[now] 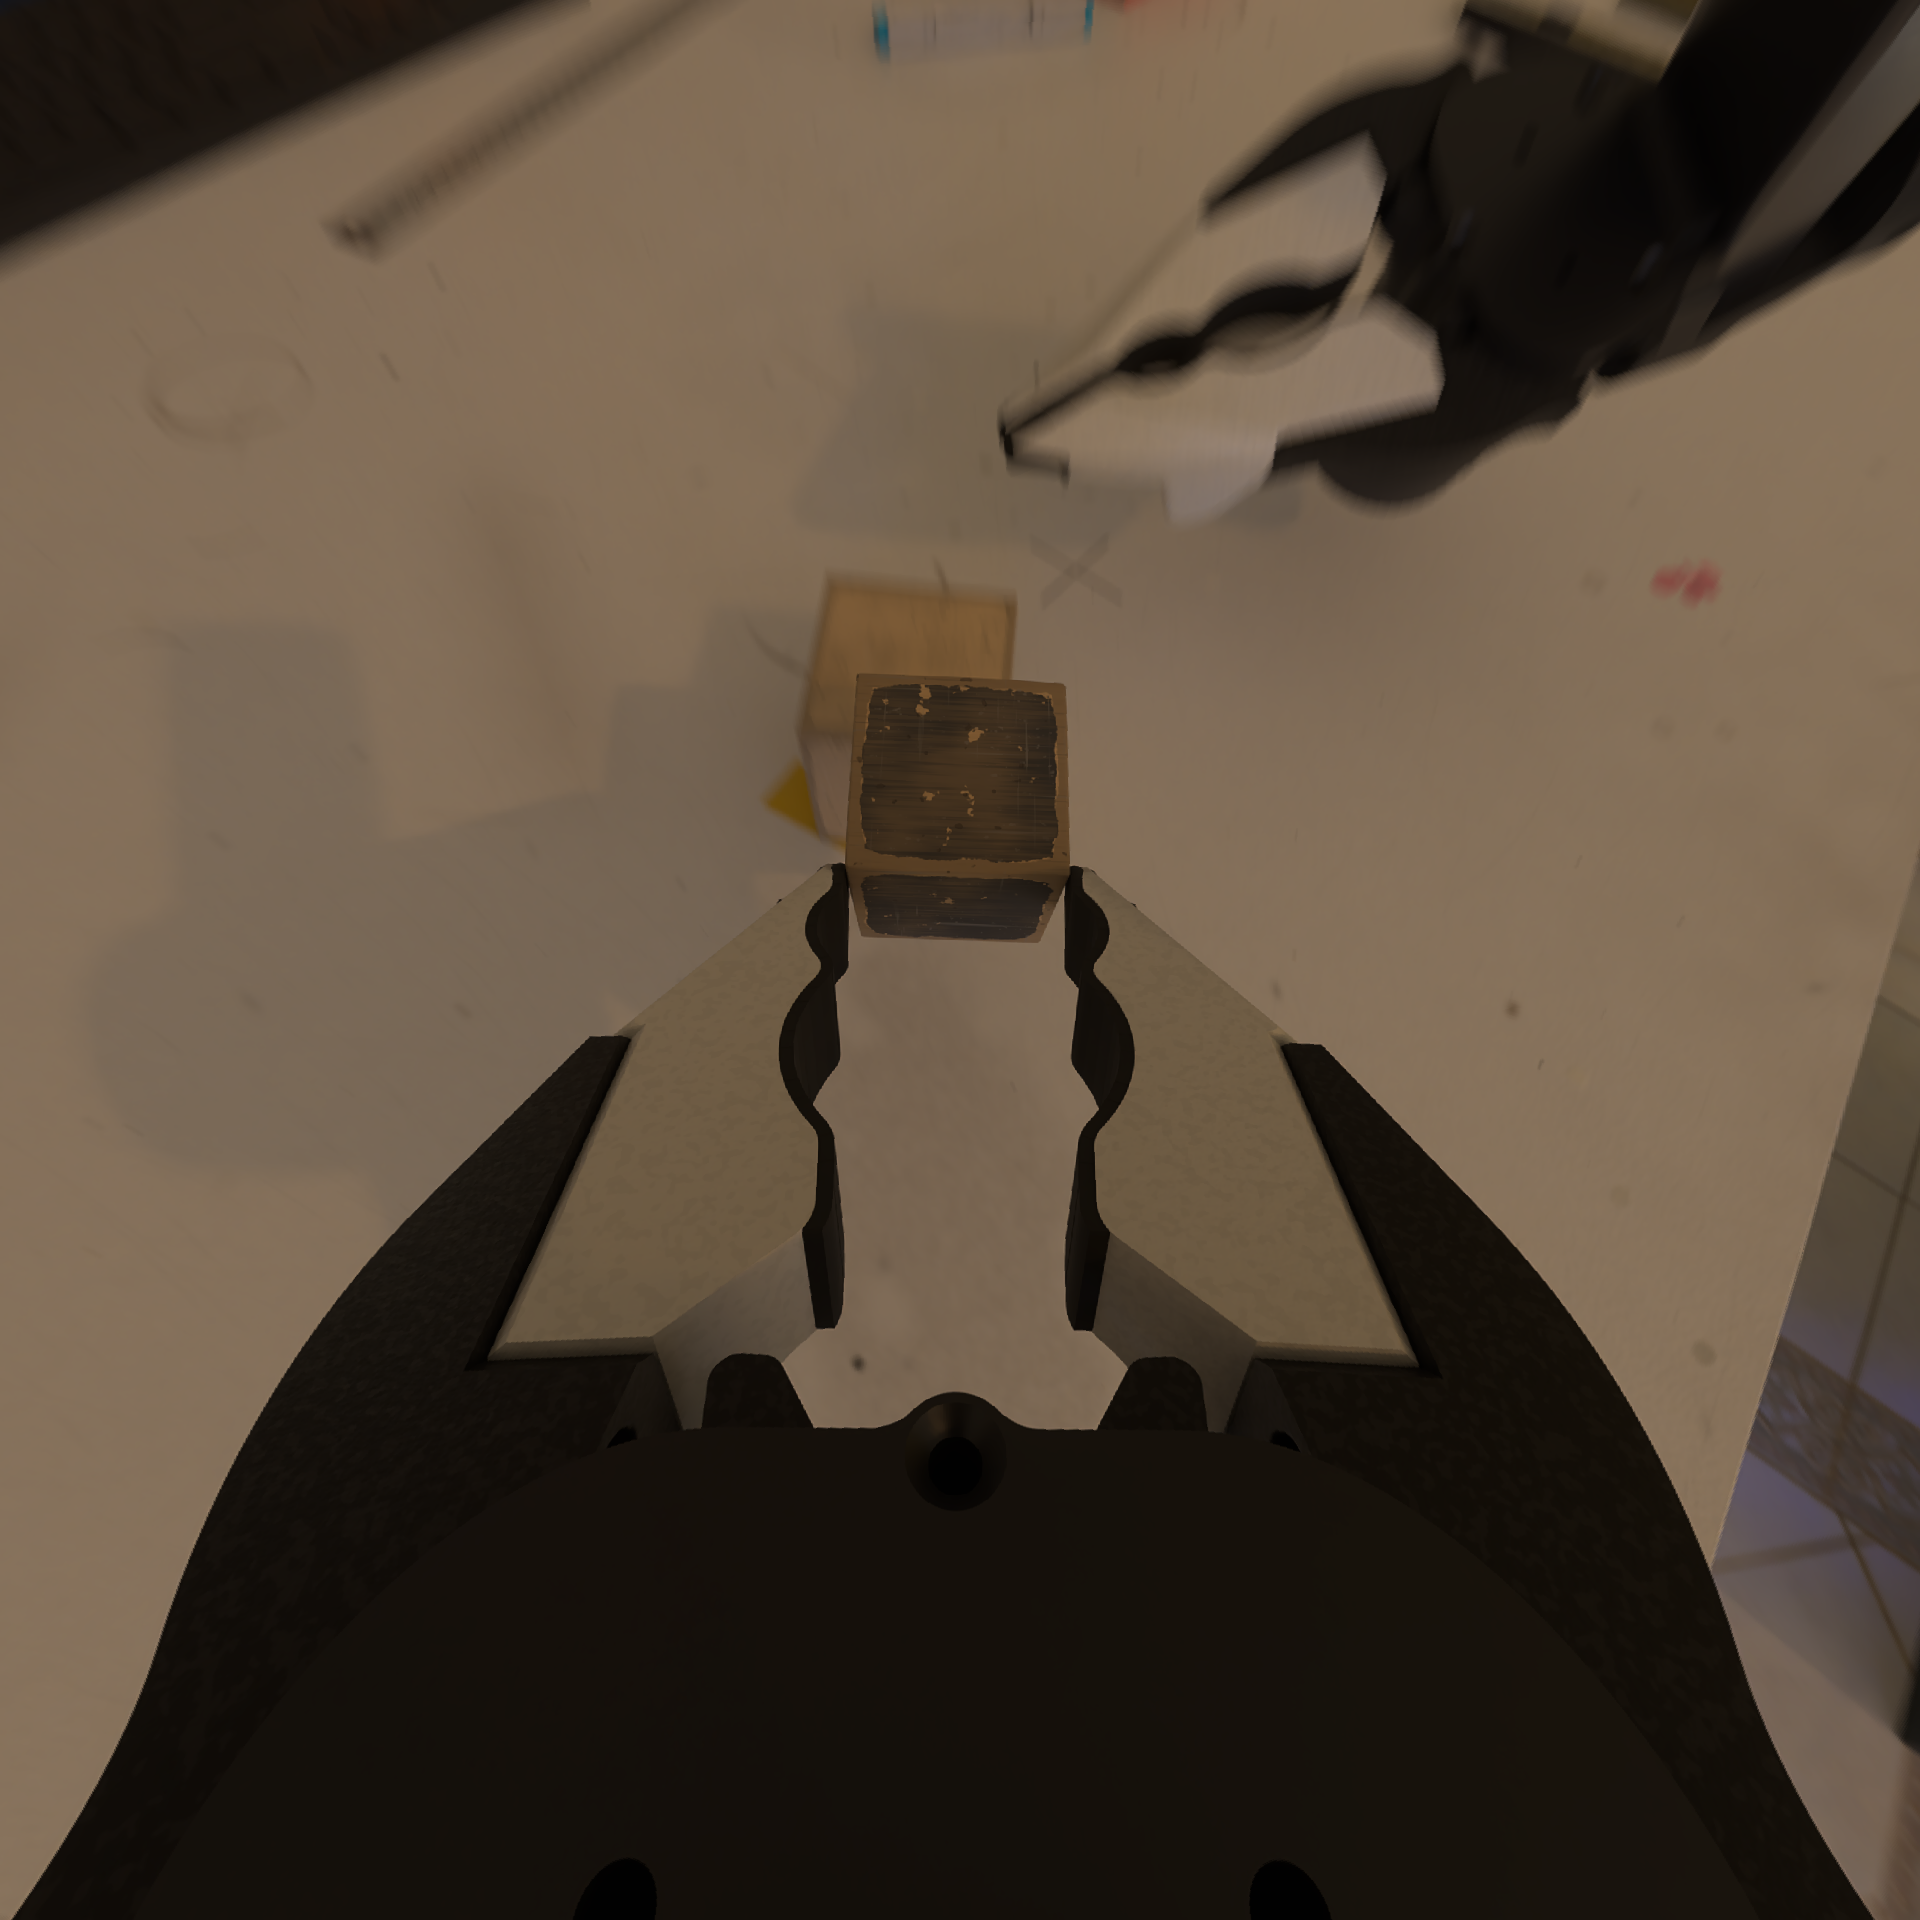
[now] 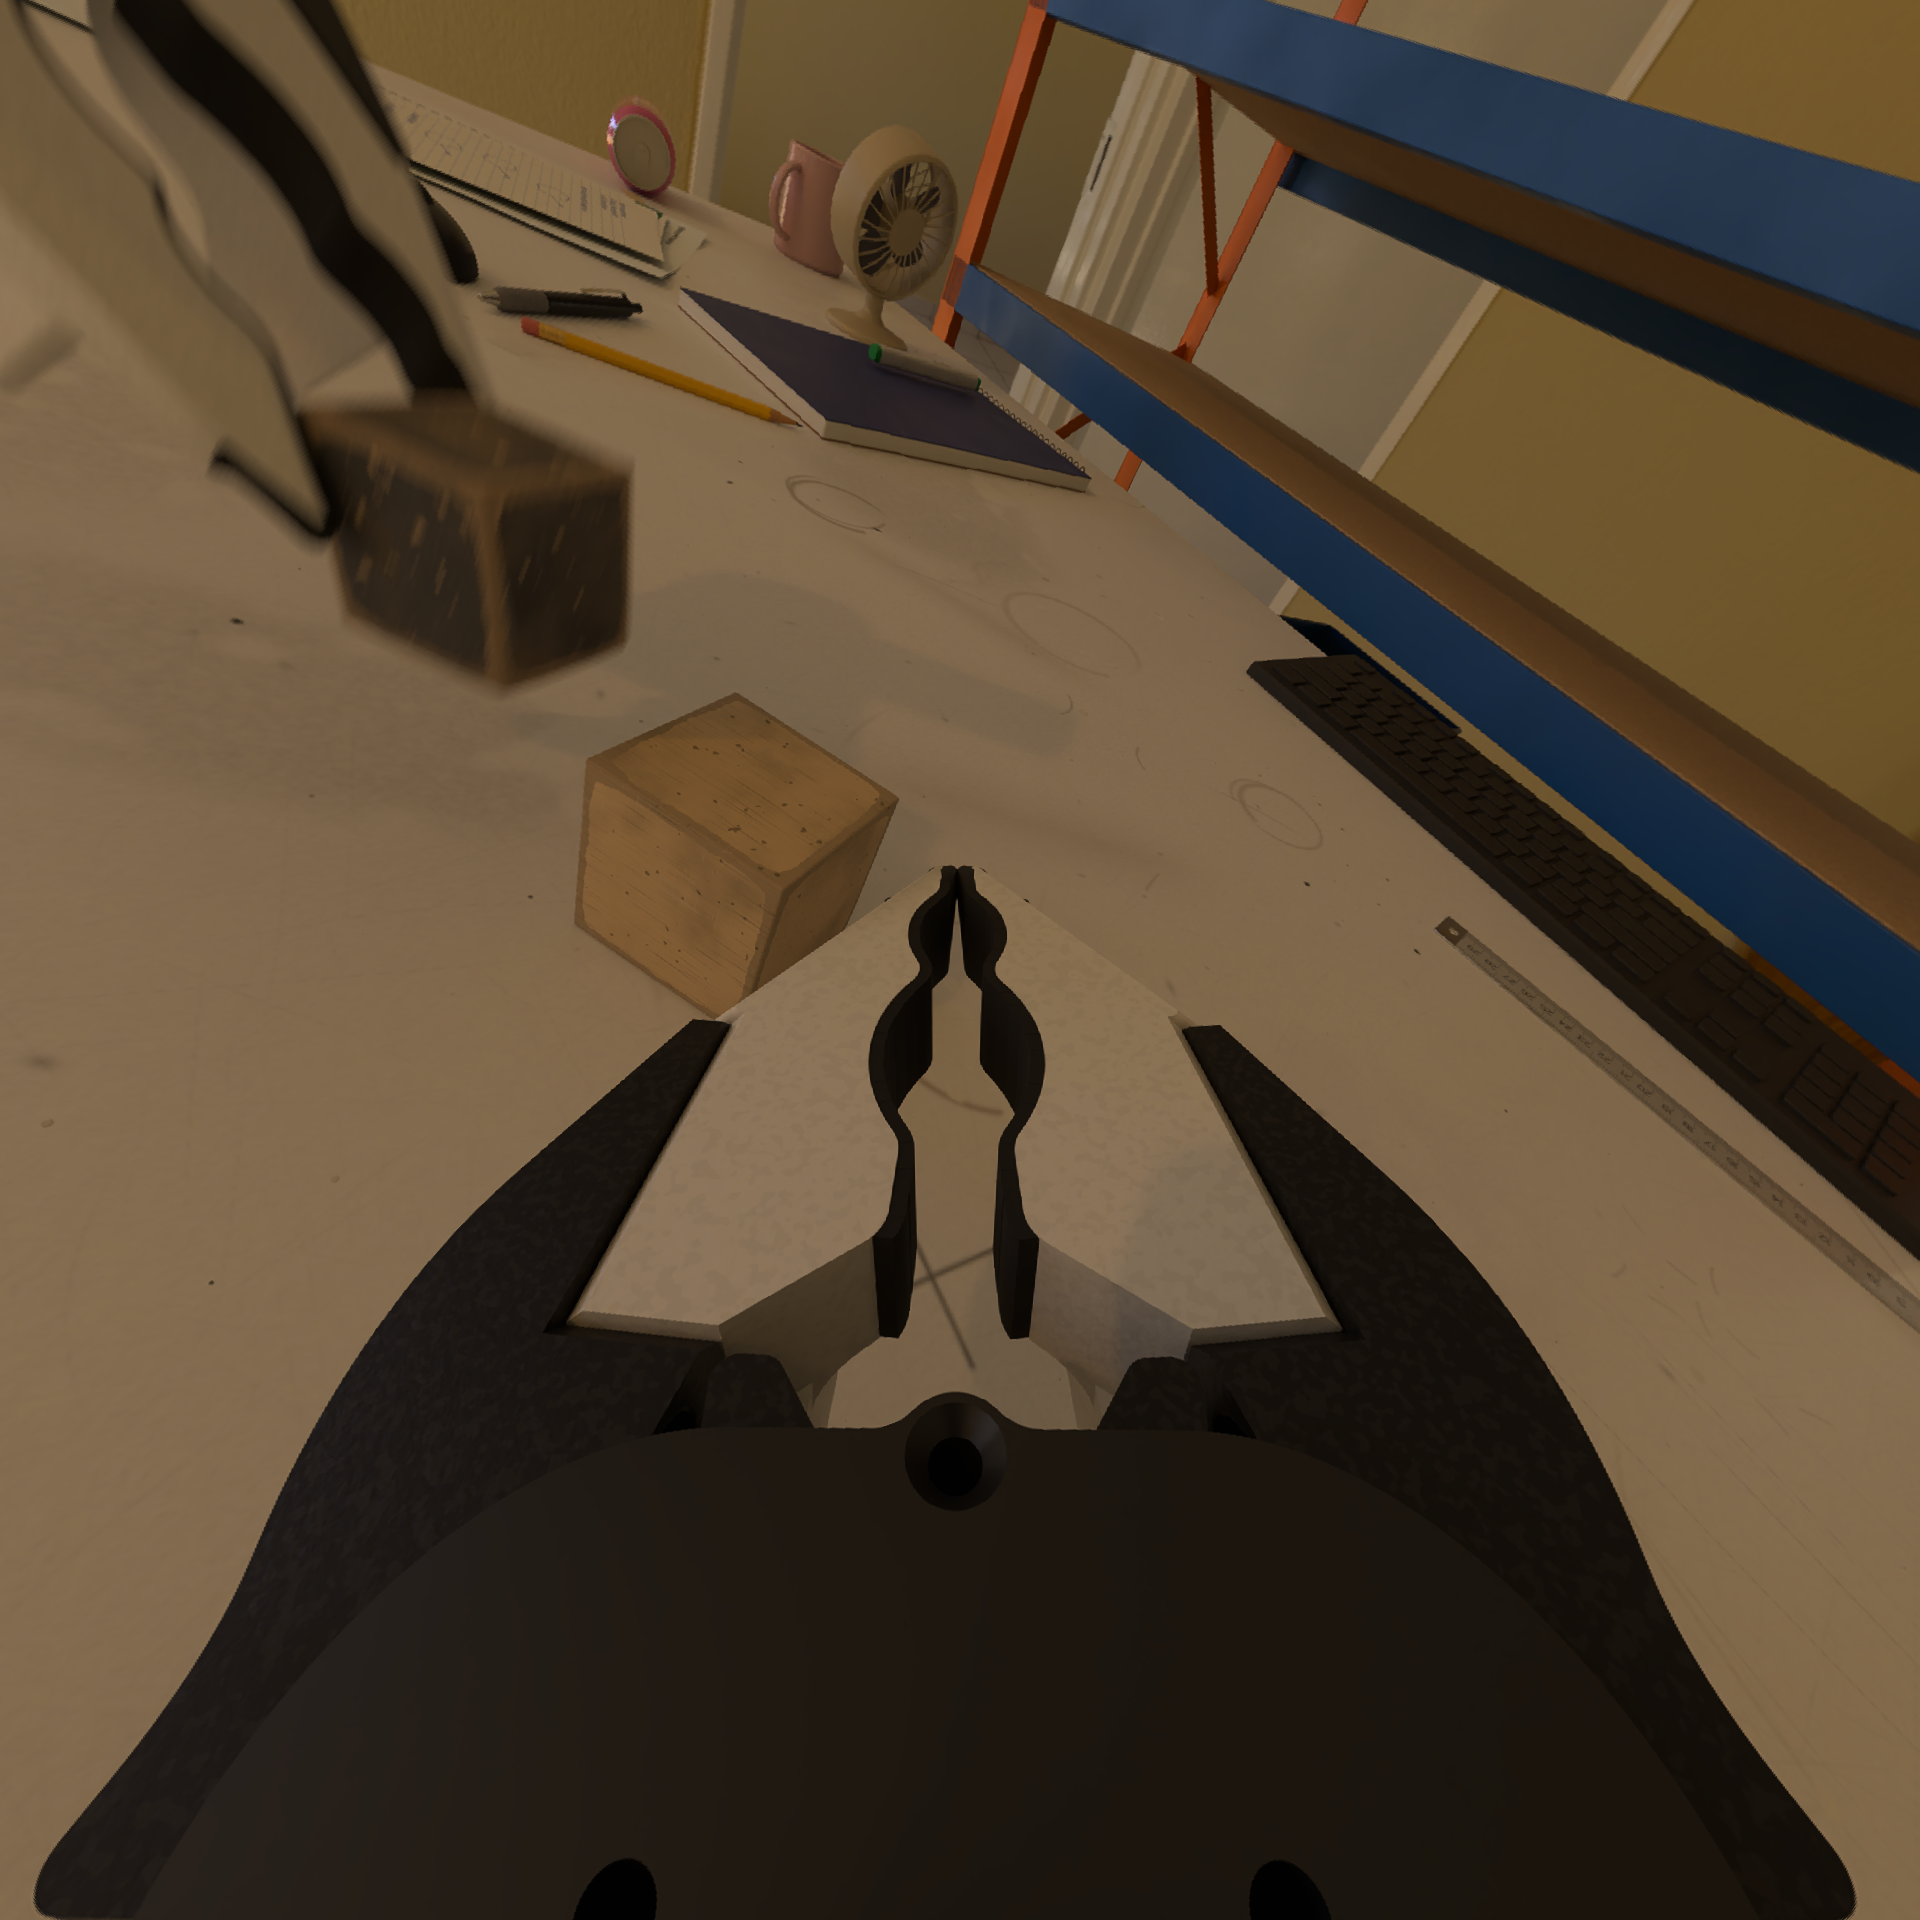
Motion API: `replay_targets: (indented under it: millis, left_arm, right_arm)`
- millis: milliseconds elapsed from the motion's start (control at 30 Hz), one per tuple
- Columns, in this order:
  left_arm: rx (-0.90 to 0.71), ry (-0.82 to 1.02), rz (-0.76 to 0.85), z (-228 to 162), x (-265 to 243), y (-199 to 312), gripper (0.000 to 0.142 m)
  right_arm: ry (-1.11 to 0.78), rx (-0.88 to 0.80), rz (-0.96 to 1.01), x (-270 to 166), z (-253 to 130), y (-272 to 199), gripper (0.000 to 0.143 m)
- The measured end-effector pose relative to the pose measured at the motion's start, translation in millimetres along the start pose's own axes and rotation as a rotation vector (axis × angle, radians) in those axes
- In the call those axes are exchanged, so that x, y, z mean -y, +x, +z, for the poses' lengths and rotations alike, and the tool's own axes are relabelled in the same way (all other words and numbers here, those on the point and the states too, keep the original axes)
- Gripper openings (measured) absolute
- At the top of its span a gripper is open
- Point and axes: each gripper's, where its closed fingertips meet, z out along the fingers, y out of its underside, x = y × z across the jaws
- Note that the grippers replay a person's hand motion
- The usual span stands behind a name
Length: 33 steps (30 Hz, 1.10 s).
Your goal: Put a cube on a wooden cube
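Dark cube (image 1: 956, 774) sits pinched at the left gripper (image 1: 958, 883) tips, above the wooden cube (image 2: 727, 847); right gripper (image 2: 957, 878) closed empty.

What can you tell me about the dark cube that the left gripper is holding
The dark cube has worn black faces, pale chipped specks and tan wooden edges. The left gripper pinches its lower part by the fingertips, holding it in the air, slightly tilted, above and beside the wooden cube on the table.

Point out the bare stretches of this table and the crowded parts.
Bare table lies on the near side of the wooden cube, and between that cube and the keyboard. The far end is crowded: notebook, pencil, pen, fan, mug. A ruler edges the keyboard side.
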Motion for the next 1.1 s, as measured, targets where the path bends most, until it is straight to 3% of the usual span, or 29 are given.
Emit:
replay_targets:
  millis: [100, 167, 400, 1100]
  left_arm:
    - [0.010, 0.100, 0.039, -9.9, 40.4, -13.4, 0.042]
    - [0.008, 0.057, 0.092, 3.1, 49.8, -19.1, 0.042]
    - [-0.046, -0.095, 0.165, 53.1, 34.0, -9.6, 0.042]
    - [-0.013, -0.132, 0.108, 55.6, 29.2, -12.4, 0.040]
  right_arm:
    - [0.005, 0.006, 0.021, 0.6, -0.3, 1.6, 0.000]
    - [0.014, 0.011, 0.040, 1.3, -0.8, 3.1, 0.000]
    - [0.030, 0.018, 0.072, 2.5, -2.1, 5.8, 0.000]
    - [-0.009, 0.034, 0.037, -0.9, 2.6, 0.2, 0.000]
